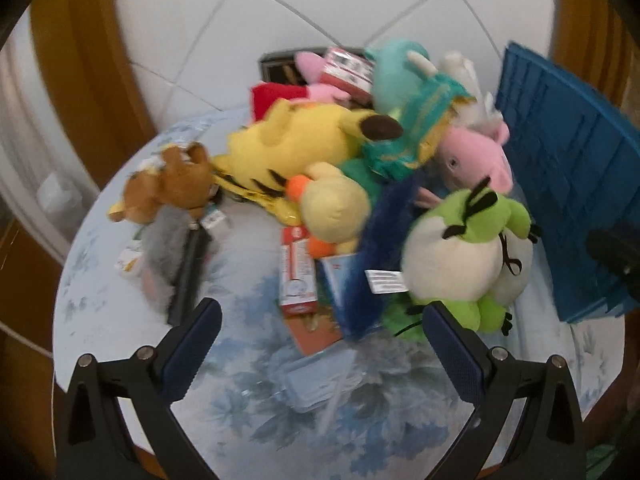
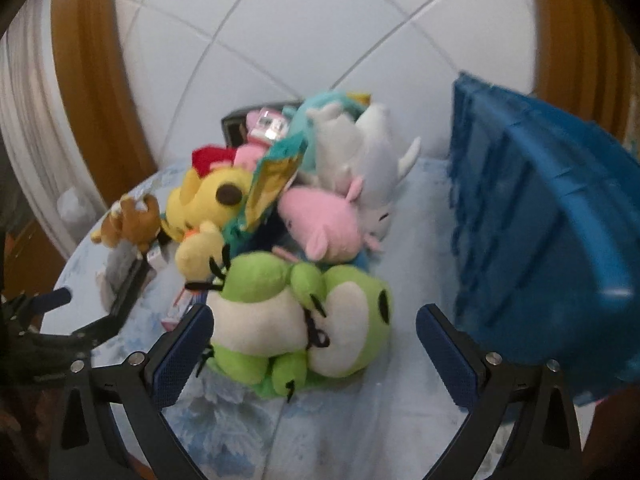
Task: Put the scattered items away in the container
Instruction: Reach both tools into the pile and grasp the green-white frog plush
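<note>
— Sitting at the far right of the bench (image 2: 400,420): the blue crate (image 2: 540,240), tipped on its side, ribbed wall facing the pile, nothing visibly inside yet.

— And filling the middle of the floral cloth?

— Lying heaped together: a yellow striped plush (image 1: 288,148), a pink pig (image 2: 320,216), a grey-white plush (image 2: 360,160), a teal one (image 1: 396,76), a duckling (image 1: 336,204), a small brown bear (image 1: 172,184) off at the left edge. Boxes poking out underneath, a red-and-white carton (image 1: 298,276) among them.

— Nearest the tongs?

— Resting at the pile's near edge: the green frog plush (image 2: 296,320), white belly up, long axis running roughly left to right across the right view, head toward the crate side. Touching or nearly touching the right tongs' left pad (image 2: 180,356); hard telling which through the blur.

— Right tongs (image 2: 316,344)?

— Spreading wide, gripping nothing, frog sitting just ahead between the pads and off toward the left one.

— Left tongs (image 1: 322,338)?

— Also gaping, empty, hovering over bare cloth, carton straight ahead, frog off to their right.

— So, judging the coming grab?

— Probably falling to the right side: nearer the frog and nearer the crate. Likely needing a small shift leftward to centre on the body, closing across its short width.
</note>
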The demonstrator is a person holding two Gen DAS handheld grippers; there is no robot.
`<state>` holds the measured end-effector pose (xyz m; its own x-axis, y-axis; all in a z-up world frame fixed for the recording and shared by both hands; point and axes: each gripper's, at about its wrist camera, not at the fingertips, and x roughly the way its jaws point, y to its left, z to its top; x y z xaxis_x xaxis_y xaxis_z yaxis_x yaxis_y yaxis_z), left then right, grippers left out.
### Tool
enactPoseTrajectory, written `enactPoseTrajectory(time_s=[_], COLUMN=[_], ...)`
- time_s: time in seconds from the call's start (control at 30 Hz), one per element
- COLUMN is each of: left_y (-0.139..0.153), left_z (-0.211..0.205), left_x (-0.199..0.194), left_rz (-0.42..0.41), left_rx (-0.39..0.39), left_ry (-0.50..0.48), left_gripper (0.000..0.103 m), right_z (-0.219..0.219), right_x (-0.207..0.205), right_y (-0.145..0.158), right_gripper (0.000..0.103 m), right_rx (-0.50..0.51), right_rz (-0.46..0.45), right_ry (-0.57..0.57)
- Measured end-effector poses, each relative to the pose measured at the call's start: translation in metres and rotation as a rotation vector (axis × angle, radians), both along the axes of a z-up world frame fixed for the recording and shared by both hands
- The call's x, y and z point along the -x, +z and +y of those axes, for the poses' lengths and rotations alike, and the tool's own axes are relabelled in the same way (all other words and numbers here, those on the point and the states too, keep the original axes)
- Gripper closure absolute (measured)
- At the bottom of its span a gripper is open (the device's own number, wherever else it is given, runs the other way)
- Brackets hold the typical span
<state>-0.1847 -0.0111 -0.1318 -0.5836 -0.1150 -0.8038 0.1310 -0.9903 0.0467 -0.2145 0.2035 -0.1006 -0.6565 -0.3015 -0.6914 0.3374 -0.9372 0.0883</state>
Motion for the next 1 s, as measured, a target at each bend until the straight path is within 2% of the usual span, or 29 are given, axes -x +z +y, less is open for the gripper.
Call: enactPoseTrajectory(time_s=[0.03, 0.1, 0.27, 0.4, 0.53, 0.63, 0.73, 0.9, 1.0], left_y=[-0.007, -0.022, -0.049, -0.056, -0.061, -0.063, -0.063, -0.053, -0.059], left_z=[0.005, 0.016, 0.039, 0.054, 0.062, 0.056, 0.052, 0.061, 0.076], left_x=[0.007, 0.022, 0.048, 0.063, 0.08, 0.094, 0.101, 0.091, 0.096], left_rz=[-0.009, -0.04, -0.074, -0.069, -0.063, -0.065, -0.072, -0.061, -0.075], left_rx=[-0.008, -0.022, -0.036, -0.021, -0.003, -0.003, -0.025, -0.055, -0.015], left_ry=[-0.019, -0.067, -0.139, -0.175, -0.183, -0.168, -0.178, -0.246, -0.26], left_gripper=[0.006, 0.011, 0.012, 0.011, 0.011, 0.0, 0.0, 0.0, 0.0], right_z=[-0.004, -0.007, -0.001, 0.013, 0.023, 0.028, 0.031, 0.035, 0.036], right_x=[0.004, 0.014, 0.035, 0.048, 0.057, 0.068, 0.08, 0.099, 0.105], right_y=[-0.007, -0.021, -0.057, -0.085, -0.1, -0.108, -0.12, -0.142, -0.149], right_gripper=[0.008, 0.023, 0.027, 0.027, 0.027, 0.027, 0.026, 0.007, 0.007], right_rx=[-0.012, -0.03, -0.045, -0.053, -0.047, -0.025, 0.004, 0.043, 0.069], right_rz=[-0.017, -0.052, -0.138, -0.193, -0.226, -0.242, -0.27, -0.309, -0.318], right_ry=[0.017, 0.011, -0.042, -0.098, -0.109, -0.106, -0.094, -0.072, -0.06])
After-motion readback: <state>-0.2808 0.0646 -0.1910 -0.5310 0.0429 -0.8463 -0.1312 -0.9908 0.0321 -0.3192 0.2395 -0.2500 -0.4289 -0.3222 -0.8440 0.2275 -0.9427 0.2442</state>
